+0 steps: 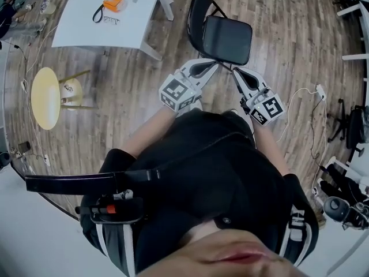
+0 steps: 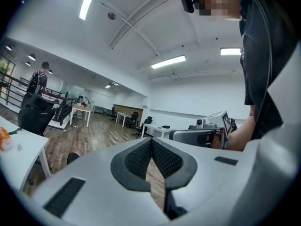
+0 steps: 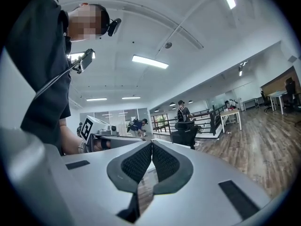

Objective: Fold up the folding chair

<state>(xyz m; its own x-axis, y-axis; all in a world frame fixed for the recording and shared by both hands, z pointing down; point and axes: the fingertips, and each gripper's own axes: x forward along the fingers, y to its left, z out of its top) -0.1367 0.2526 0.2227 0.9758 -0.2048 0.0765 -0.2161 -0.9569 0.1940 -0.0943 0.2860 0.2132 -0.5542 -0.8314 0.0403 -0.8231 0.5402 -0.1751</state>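
No words or numbers read anywhere. The marker cube (image 1: 177,92) behind the left claw (image 1: 211,68), like its twin behind the right claw (image 1: 237,72), shows only black-and-white squares. The orange object (image 1: 113,3) on the bench (image 1: 138,25), well beyond both claws, perhaps bears print, too small to tell.

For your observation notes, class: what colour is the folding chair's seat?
Black. The folding chair shows best in the head view.

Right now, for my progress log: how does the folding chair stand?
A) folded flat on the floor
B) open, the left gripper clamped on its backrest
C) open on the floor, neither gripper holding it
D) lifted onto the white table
C: the folding chair stands open with its seat down, and the left gripper and right gripper are both shut on nothing.
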